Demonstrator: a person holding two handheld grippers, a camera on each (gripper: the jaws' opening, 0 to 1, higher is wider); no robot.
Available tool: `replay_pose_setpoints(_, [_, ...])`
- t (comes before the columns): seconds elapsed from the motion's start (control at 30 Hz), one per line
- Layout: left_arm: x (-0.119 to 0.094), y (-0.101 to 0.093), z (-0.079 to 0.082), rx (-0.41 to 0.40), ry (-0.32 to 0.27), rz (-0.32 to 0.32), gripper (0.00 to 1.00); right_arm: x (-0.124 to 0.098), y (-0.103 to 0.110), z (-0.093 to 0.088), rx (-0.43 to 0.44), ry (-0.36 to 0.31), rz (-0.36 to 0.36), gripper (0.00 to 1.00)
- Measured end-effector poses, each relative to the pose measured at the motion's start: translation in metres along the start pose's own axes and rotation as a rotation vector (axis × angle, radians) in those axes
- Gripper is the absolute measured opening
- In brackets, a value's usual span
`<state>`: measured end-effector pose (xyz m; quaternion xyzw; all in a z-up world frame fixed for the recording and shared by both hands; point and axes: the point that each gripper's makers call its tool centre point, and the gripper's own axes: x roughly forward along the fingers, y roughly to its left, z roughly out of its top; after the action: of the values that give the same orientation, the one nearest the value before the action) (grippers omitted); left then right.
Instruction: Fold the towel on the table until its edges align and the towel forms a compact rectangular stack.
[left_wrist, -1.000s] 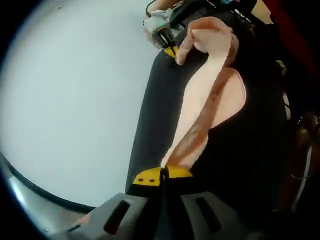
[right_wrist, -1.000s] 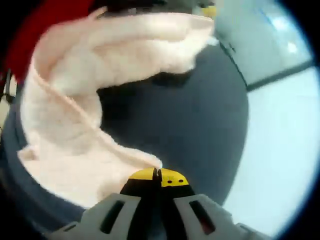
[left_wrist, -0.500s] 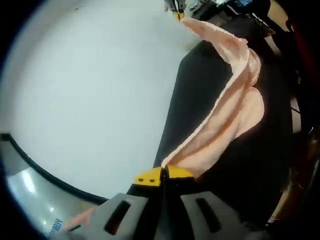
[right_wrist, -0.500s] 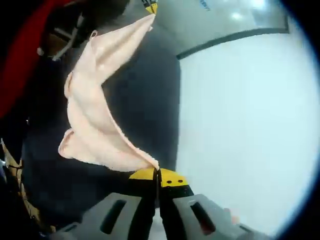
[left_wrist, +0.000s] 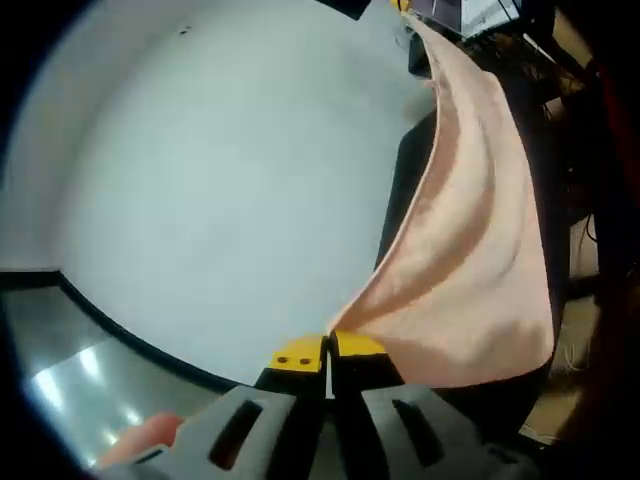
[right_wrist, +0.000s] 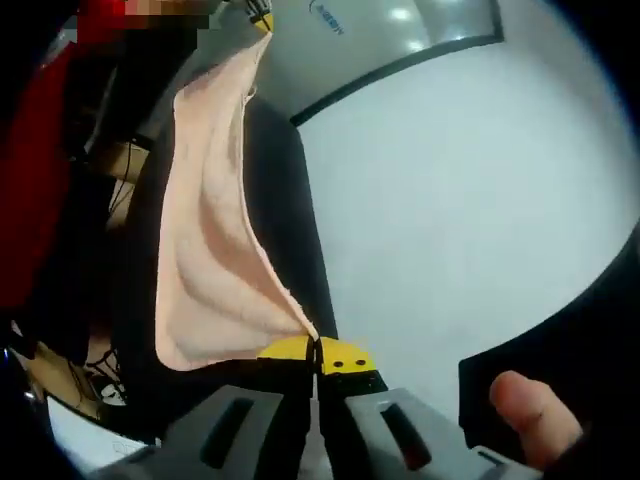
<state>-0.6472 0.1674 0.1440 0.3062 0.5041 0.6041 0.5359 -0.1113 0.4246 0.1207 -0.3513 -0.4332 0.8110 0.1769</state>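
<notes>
Towel (left_wrist: 470, 250) hangs stretched in air above the table (left_wrist: 220, 200); left gripper (left_wrist: 327, 352) and right gripper (right_wrist: 317, 355) each clamp one corner; no fold laid yet; folding all remains.

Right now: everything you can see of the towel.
The towel is pale peach terry cloth. It hangs in the air, stretched between the two grippers. The left gripper is shut on one corner and the right gripper on another. The top edge is taut; the rest droops in soft folds. It sits off the white table.
</notes>
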Motion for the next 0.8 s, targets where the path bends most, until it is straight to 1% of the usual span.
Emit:
replay_pose_setpoints(0.07, [-0.004,0.015,0.003,0.052,0.042,0.025,0.00,-0.006,-0.008,0.000,0.011,-0.008,-0.012,0.00])
replay_pose_setpoints(0.1, [-0.001,0.022,0.002,0.066,0.058,0.036,0.00,-0.006,-0.011,-0.004,0.005,0.004,-0.021,0.00])
replay_pose_setpoints(0.17, [0.010,0.028,-0.001,0.079,0.083,0.034,0.00,0.001,-0.015,-0.014,0.010,0.036,-0.027,0.00])
replay_pose_setpoints(0.2, [0.018,0.028,-0.004,0.083,0.091,0.027,0.00,0.011,-0.014,-0.022,0.032,0.052,-0.014,0.00])
replay_pose_setpoints(0.23, [0.030,0.029,-0.011,0.080,0.102,0.010,0.00,0.019,-0.013,-0.026,0.038,0.057,-0.006,0.00])
replay_pose_setpoints(0.3, [0.056,0.017,-0.022,0.055,0.120,-0.048,0.00,0.051,-0.008,-0.036,0.069,0.064,0.023,0.00])
replay_pose_setpoints(0.33, [0.071,0.010,-0.028,0.050,0.127,-0.078,0.00,0.070,-0.002,-0.045,0.085,0.097,0.051,0.00])
replay_pose_setpoints(0.4, [0.103,-0.004,-0.040,0.021,0.136,-0.114,0.00,0.110,0.004,-0.061,0.127,0.161,0.073,0.00])
replay_pose_setpoints(0.43, [0.113,-0.010,-0.045,0.015,0.143,-0.131,0.00,0.130,0.008,-0.069,0.140,0.190,0.086,0.00])
replay_pose_setpoints(0.47, [0.130,-0.017,-0.053,0.018,0.153,-0.154,0.00,0.150,0.010,-0.077,0.146,0.220,0.097,0.00])
replay_pose_setpoints(0.5, [0.146,-0.027,-0.059,0.016,0.161,-0.182,0.00,0.176,0.009,-0.090,0.152,0.254,0.105,0.00])
replay_pose_setpoints(0.57, [0.178,-0.045,-0.071,0.019,0.179,-0.218,0.00,0.211,0.012,-0.106,0.157,0.301,0.117,0.00])
replay_pose_setpoints(0.6, [0.193,-0.054,-0.075,0.015,0.190,-0.228,0.00,0.227,0.013,-0.115,0.147,0.322,0.125,0.00])
replay_pose_setpoints(0.63, [0.208,-0.062,-0.083,0.006,0.209,-0.247,0.00,0.241,0.014,-0.122,0.144,0.341,0.138,0.00])
replay_pose_setpoints(0.7, [0.236,-0.075,-0.090,-0.005,0.211,-0.269,0.00,0.266,0.020,-0.133,0.143,0.361,0.175,0.00])
replay_pose_setpoints(0.77, [0.260,-0.088,-0.097,-0.041,0.209,-0.292,0.00,0.289,0.024,-0.144,0.171,0.375,0.199,0.00])
replay_pose_setpoints(0.8, [0.268,-0.097,-0.095,-0.063,0.208,-0.303,0.00,0.301,0.025,-0.151,0.185,0.387,0.213,0.00])
